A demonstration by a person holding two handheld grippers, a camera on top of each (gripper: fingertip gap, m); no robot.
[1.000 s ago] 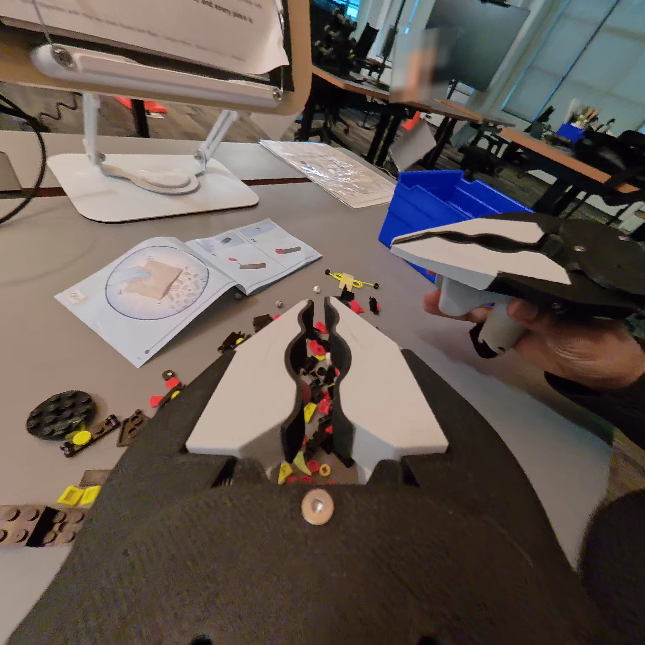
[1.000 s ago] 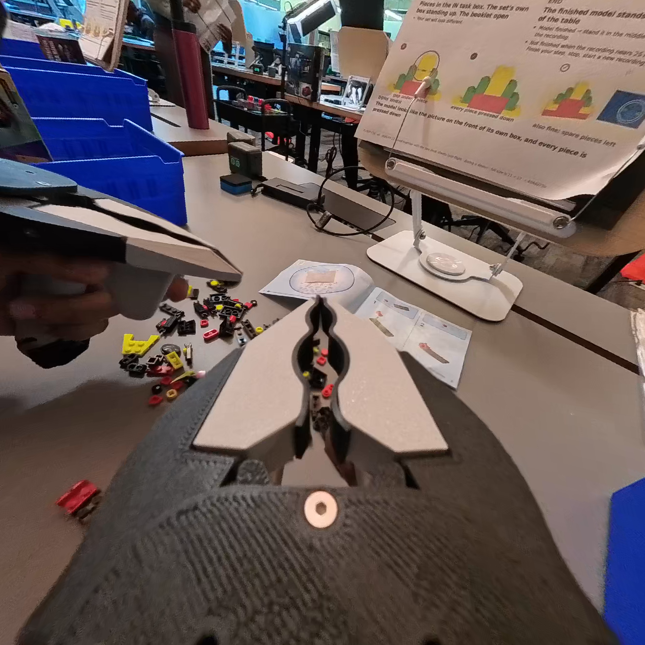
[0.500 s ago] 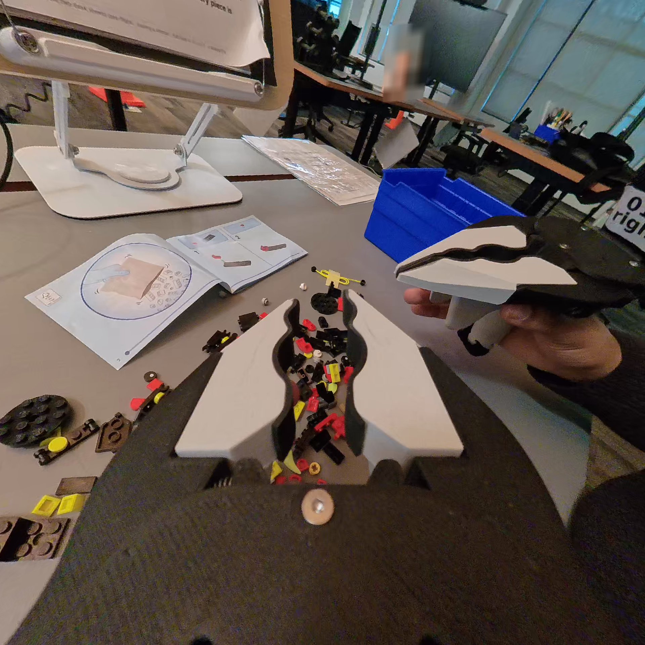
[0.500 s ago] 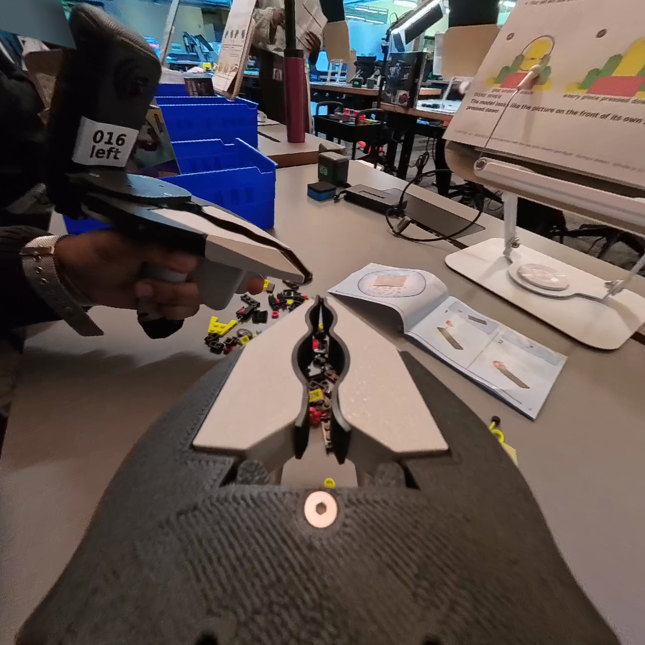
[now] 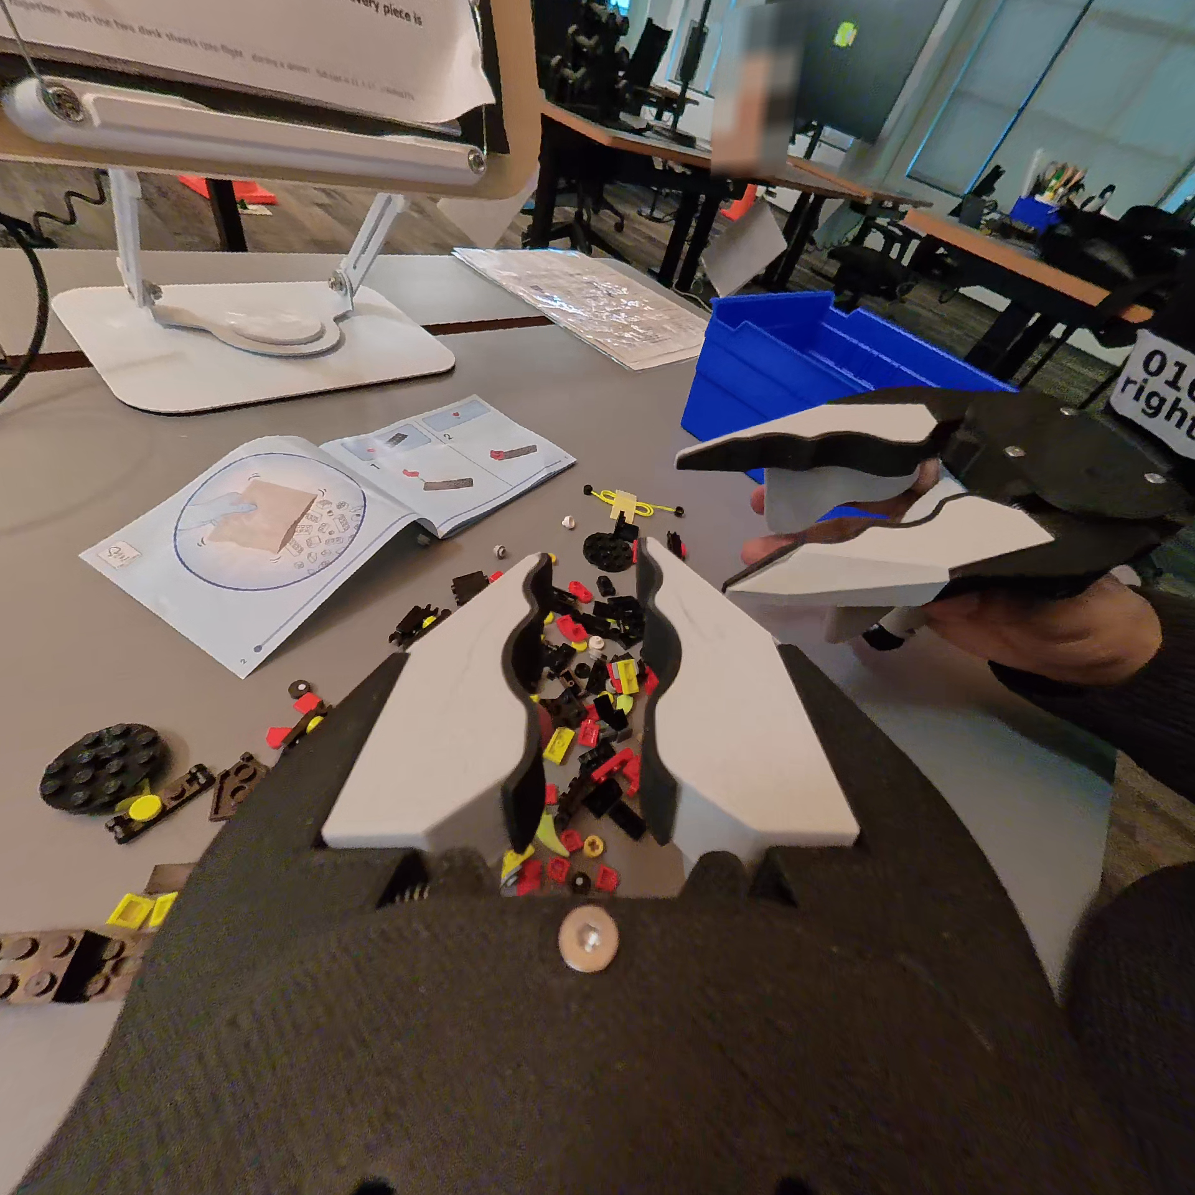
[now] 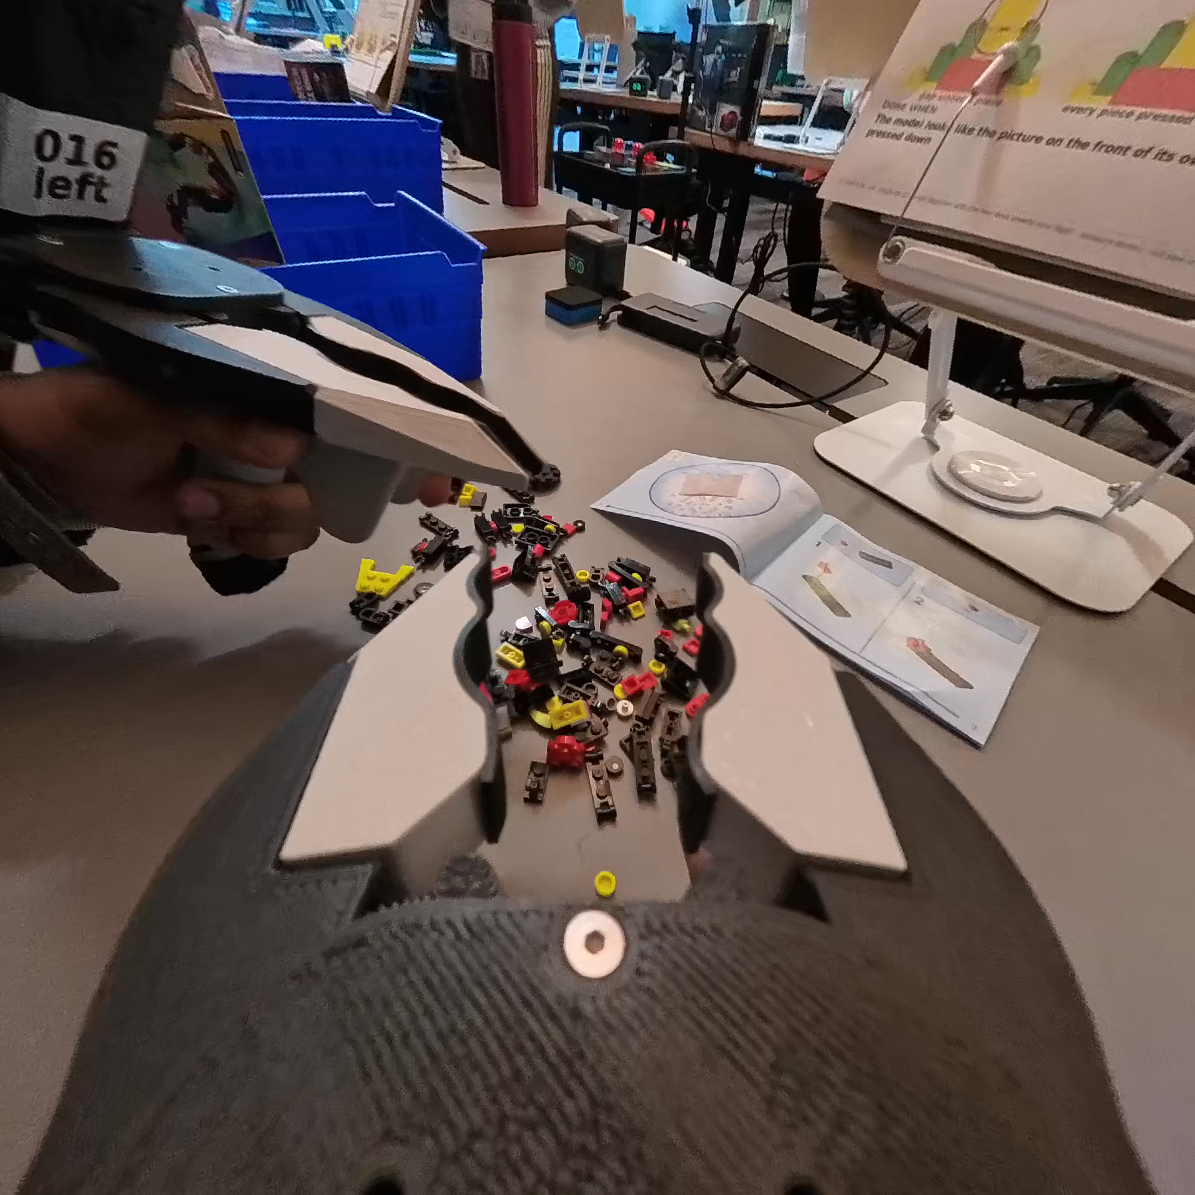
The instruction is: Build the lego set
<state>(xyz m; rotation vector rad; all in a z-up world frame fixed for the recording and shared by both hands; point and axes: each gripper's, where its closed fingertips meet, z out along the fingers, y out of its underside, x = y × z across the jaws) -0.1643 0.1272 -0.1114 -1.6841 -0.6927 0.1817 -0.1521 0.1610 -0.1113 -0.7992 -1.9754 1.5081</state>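
A pile of small black, red and yellow lego pieces [image 5: 595,698] lies on the grey table and also shows in the right wrist view [image 6: 582,659]. My left gripper [image 5: 592,559] is open and empty, low over the pile, with pieces showing between its fingers. My right gripper [image 6: 595,562] is wide open and empty over the same pile from the other side. In the left wrist view the right gripper [image 5: 705,524] hangs at the right with its jaws apart. The left gripper [image 6: 537,472] reaches in from the left. An open instruction booklet [image 5: 323,517] lies beyond the pile.
A black round plate [image 5: 103,766], a brown plate [image 5: 52,970] and yellow tiles [image 5: 139,905] lie at the left. A yellow wedge plate [image 6: 381,575] lies beside the pile. Blue bins [image 5: 808,362] [image 6: 388,284], a white document stand [image 5: 258,336] and a cable [image 6: 743,375] ring the area. Some 4 cm of space lies between my two pairs of fingers.
Both grippers have opened: the left from a narrow gap to a wider one, the right from shut to wide open. Both have moved closer over the pile.
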